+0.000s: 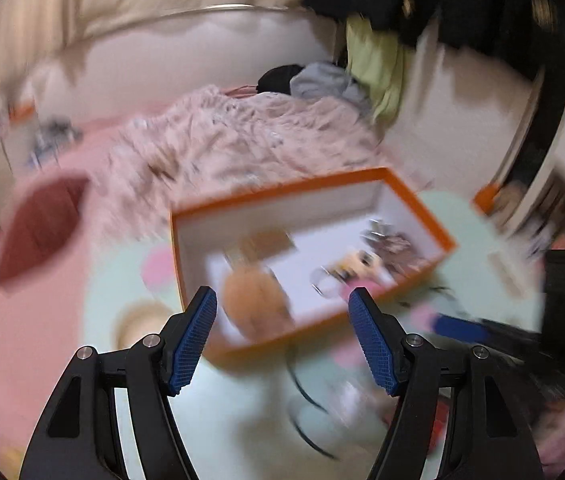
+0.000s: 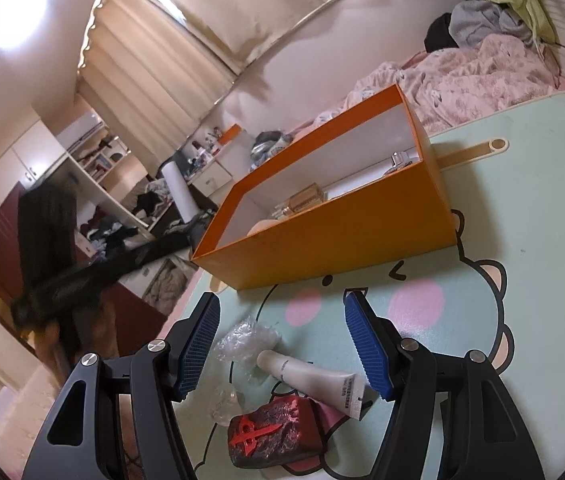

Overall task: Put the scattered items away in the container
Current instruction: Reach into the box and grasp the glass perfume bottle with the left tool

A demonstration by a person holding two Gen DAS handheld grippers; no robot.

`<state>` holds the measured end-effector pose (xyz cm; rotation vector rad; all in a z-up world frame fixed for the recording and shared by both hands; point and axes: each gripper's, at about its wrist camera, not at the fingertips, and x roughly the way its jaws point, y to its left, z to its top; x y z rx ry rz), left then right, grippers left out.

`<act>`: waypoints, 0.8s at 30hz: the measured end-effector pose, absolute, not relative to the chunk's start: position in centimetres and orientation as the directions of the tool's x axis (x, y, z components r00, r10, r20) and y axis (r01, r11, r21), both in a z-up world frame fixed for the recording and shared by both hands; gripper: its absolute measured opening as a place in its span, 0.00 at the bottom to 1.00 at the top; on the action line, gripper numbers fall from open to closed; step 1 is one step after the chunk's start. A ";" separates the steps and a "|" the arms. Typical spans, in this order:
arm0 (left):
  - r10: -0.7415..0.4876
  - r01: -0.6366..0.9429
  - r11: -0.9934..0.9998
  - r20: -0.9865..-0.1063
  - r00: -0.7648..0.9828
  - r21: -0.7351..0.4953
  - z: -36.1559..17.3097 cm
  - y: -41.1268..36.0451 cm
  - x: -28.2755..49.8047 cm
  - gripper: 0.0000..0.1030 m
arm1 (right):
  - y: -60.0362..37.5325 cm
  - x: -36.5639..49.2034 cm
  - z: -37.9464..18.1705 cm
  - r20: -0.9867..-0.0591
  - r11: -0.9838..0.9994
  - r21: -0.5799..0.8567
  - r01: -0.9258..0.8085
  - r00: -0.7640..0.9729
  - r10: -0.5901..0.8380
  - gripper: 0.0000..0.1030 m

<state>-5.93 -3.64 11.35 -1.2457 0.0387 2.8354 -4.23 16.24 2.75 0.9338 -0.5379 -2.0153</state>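
Observation:
An orange box (image 1: 418,204) with a white inside stands on a mint cartoon table (image 1: 242,420). It holds a brown fuzzy ball (image 1: 256,300), a ring and several small items. My left gripper (image 1: 282,304) is open and empty, just above the box's near edge; the view is blurred. In the right wrist view the box (image 2: 342,236) stands ahead. My right gripper (image 2: 282,312) is open and empty above a white tube (image 2: 306,376), crumpled clear plastic (image 2: 246,340) and a dark red stone-like block (image 2: 274,432).
A bed with a pink blanket (image 1: 242,140) and clothes lies behind the table. A black cable (image 1: 302,392) and a blue object (image 1: 458,328) lie on the table near the box. A cream stick (image 2: 478,150) lies beyond the box. Cluttered shelves (image 2: 114,184) stand at left.

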 end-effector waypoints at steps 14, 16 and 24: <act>-0.005 -0.032 -0.999 -0.899 -0.438 0.022 5.9 -4.8 -17.9 0.50 | 16.2 -4.7 2.6 -0.417 -0.548 0.664 0.508 -0.358 -0.836 0.64; 0.002 -0.059 -0.998 -0.920 -0.393 0.022 4.9 -4.7 -18.1 0.50 | 16.2 -4.8 2.5 -0.417 -0.547 0.667 0.506 -0.355 -0.837 0.64; 0.033 -0.068 -0.998 -0.963 -0.268 -0.015 3.4 -4.1 -18.1 0.50 | 16.4 -4.9 2.3 -0.418 -0.541 0.682 0.492 -0.346 -0.840 0.65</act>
